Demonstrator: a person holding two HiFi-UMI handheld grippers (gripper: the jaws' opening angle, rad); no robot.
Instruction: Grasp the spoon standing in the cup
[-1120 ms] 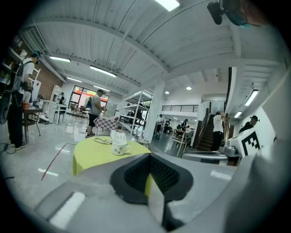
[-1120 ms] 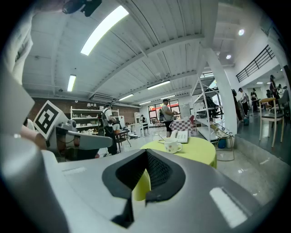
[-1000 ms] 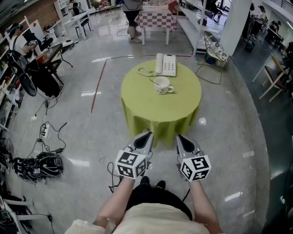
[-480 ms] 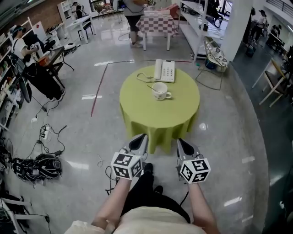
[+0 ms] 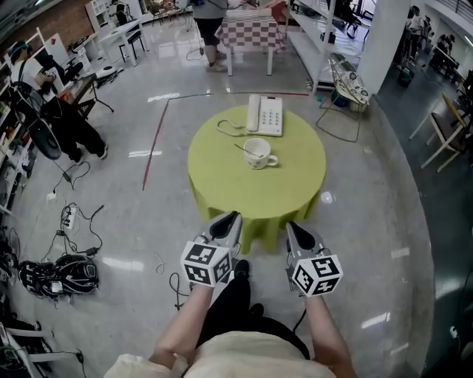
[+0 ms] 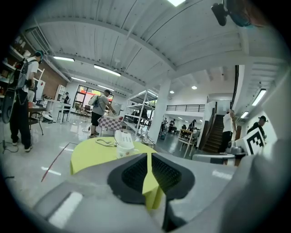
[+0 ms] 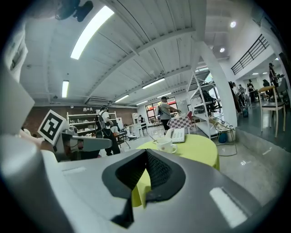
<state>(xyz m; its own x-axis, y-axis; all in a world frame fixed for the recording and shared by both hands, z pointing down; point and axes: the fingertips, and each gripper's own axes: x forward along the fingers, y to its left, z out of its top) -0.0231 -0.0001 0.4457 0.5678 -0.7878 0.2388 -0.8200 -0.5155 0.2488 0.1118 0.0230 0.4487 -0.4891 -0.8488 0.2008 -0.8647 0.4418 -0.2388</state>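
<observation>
A white cup (image 5: 257,153) stands near the middle of a round table with a lime-green cloth (image 5: 295,184). A spoon (image 5: 244,149) leans in the cup, its handle toward the left. My left gripper (image 5: 231,216) and right gripper (image 5: 290,224) hover side by side just short of the table's near edge, well away from the cup. The left gripper (image 6: 148,154) shows a thin slit between its jaws as they open, with nothing between them. The right gripper (image 7: 146,151) has its tips together and holds nothing. The cup (image 7: 167,145) is small and far ahead in the right gripper view.
A white desk phone (image 5: 265,115) with a coiled cord lies behind the cup. A person (image 5: 211,22) stands at a checkered table at the back. Cables and a power strip (image 5: 72,214) and a black bag (image 5: 63,272) lie on the floor at left. A wire rack (image 5: 347,81) stands at right.
The table sits slightly lower and more to the left in the head view as the person steps. Both grippers stay side by side before the body.
</observation>
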